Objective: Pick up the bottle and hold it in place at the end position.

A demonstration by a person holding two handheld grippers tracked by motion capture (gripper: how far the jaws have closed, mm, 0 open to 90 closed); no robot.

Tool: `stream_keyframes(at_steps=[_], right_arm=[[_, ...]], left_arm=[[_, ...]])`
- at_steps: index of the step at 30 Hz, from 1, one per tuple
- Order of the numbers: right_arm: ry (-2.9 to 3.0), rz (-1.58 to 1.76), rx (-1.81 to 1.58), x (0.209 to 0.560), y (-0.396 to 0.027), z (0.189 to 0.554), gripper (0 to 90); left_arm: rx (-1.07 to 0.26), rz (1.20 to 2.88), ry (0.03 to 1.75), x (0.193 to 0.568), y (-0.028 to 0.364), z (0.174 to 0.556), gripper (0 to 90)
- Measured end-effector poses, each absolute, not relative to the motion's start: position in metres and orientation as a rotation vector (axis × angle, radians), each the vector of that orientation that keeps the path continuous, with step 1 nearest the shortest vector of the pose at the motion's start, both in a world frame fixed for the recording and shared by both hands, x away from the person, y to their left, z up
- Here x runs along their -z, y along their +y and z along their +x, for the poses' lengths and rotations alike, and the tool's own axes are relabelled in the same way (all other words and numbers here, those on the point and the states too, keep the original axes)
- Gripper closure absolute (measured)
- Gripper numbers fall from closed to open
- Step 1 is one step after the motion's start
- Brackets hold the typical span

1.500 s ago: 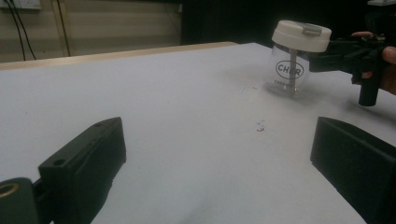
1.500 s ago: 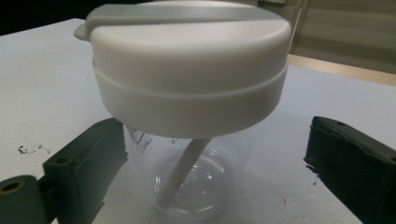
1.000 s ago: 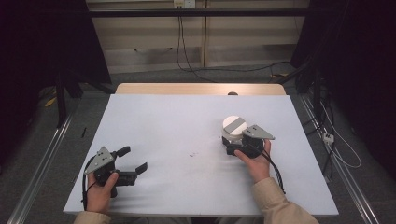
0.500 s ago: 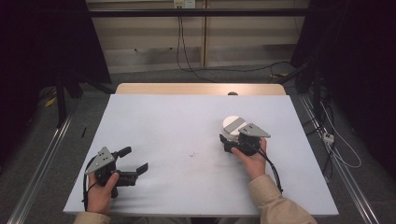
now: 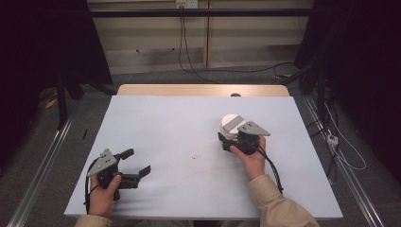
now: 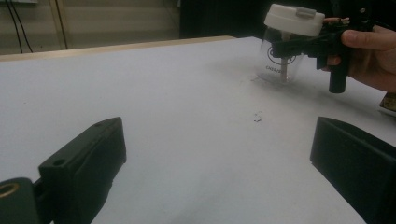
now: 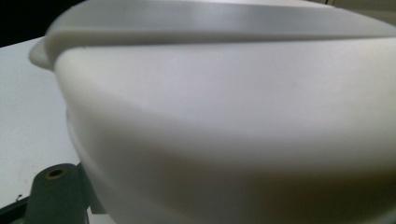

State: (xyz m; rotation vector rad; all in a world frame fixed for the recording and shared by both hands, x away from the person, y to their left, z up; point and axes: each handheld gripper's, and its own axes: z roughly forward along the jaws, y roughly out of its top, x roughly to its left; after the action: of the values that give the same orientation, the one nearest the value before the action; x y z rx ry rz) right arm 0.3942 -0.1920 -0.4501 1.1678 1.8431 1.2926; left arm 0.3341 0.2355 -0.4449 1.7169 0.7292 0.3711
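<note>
Jar (image 5: 230,125) w/ white lid (image 6: 294,18) and clear body stands upright on the white table (image 5: 189,123), right of centre, toward the far half. Right gripper (image 5: 228,141) sits right at it: in the left gripper view its black jaws reach in on either side of the clear body just under the lid, so they look closed round the jar, tho actual pad contact can't be made out. Right gripper view is taken up close by the lid's pale rim, blurred; a bit of grey gripper frame w/ a screw hole shows bottom left. Right hand (image 5: 250,161) holds the gripper from the near side, tan sleeve (image 5: 279,203) behind it, cable trailing back along the forearm. Left gripper (image 5: 140,163) rests low on the near left part of the table, well apart from the jar, jaws spread wide w/ nothing between them, pointing roughly toward the table's middle. Left hand (image 5: 101,196) grips it from the near edge. Small dark speck (image 5: 194,156) on the table between the two grippers.
</note>
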Motion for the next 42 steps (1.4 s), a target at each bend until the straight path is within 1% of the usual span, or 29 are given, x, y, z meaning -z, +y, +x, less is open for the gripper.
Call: stream_keyframes(at_steps=[11, 42], right_arm=[[1.897, 1.123, -1.304, 0.45, -0.171, 0.401, 18.0], [1.944, 1.091, -1.309, 0.449, -0.151, 0.414, 18.0]], left_arm=[[-0.37, 1.719, 0.729, 0.445, 0.236, 0.334, 3.3], [-0.371, 1.718, 0.728, 0.445, 0.234, 0.334, 3.3]])
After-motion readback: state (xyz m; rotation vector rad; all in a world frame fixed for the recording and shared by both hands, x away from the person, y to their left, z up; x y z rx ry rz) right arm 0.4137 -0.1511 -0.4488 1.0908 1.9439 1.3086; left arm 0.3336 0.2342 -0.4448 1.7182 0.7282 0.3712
